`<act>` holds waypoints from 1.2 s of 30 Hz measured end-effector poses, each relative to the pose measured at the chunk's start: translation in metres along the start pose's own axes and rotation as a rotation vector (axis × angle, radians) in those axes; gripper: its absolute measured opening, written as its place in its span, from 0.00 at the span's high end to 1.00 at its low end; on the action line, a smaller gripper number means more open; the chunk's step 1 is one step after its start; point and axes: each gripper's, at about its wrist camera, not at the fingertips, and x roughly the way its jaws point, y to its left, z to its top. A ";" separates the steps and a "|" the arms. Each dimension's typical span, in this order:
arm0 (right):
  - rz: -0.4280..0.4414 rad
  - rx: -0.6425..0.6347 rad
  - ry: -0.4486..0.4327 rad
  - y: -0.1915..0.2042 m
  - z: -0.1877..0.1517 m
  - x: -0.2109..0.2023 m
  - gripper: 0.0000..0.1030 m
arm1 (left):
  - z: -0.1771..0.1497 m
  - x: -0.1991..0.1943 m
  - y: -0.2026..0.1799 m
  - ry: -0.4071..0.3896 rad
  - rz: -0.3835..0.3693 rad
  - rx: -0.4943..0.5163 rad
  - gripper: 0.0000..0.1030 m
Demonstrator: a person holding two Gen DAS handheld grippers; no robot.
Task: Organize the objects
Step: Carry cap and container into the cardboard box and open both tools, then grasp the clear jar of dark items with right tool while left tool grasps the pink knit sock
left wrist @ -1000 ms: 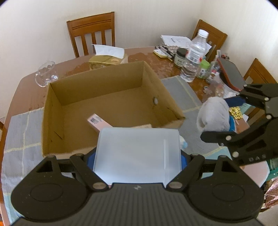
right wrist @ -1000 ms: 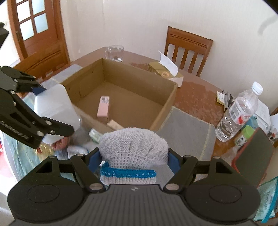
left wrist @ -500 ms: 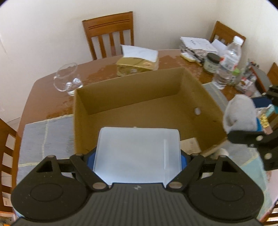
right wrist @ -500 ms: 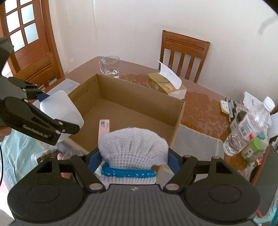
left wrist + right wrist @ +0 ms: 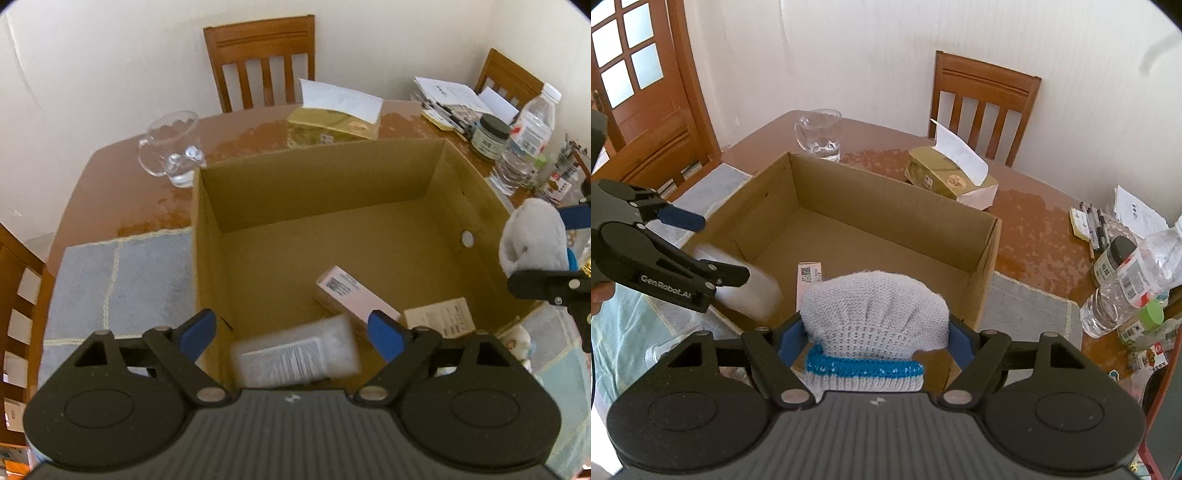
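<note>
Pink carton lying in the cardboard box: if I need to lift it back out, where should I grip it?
Probably across its long narrow sides, near the barcode end, coming straight down from above. The pink carton lies flat on the floor of the cardboard box, its other end close to a beige carton and the blurred translucent plastic pack; the barcode end has open floor around it.

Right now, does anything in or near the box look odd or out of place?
Yes. A white container shows blurred below the open left gripper, seemingly dropping into the box. The table beyond has mottled patches, like wet marks.
</note>
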 end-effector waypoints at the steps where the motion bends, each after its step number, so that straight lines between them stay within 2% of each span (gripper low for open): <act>1: -0.004 -0.001 0.004 0.000 0.001 0.002 0.22 | 0.000 0.000 0.001 -0.002 0.000 -0.003 0.11; 8: -0.021 -0.008 0.010 -0.006 0.013 0.017 0.22 | -0.004 -0.008 0.006 -0.015 -0.029 -0.060 0.07; 13: -0.036 -0.010 -0.010 -0.010 0.027 0.027 0.21 | -0.006 -0.016 0.005 -0.028 -0.039 -0.060 0.06; 16: -0.041 -0.004 -0.007 -0.012 0.033 0.031 0.13 | -0.007 -0.018 0.006 -0.033 -0.042 -0.067 0.06; 18: -0.061 -0.012 -0.015 -0.011 0.035 0.030 0.00 | -0.008 -0.020 0.006 -0.040 -0.036 -0.075 0.05; 27: -0.081 0.006 -0.025 -0.013 0.026 0.020 0.00 | -0.012 -0.027 0.002 -0.057 -0.031 -0.093 0.04; 36: -0.093 0.034 -0.030 -0.011 0.002 0.005 0.00 | -0.025 -0.039 -0.008 -0.057 -0.021 -0.098 0.04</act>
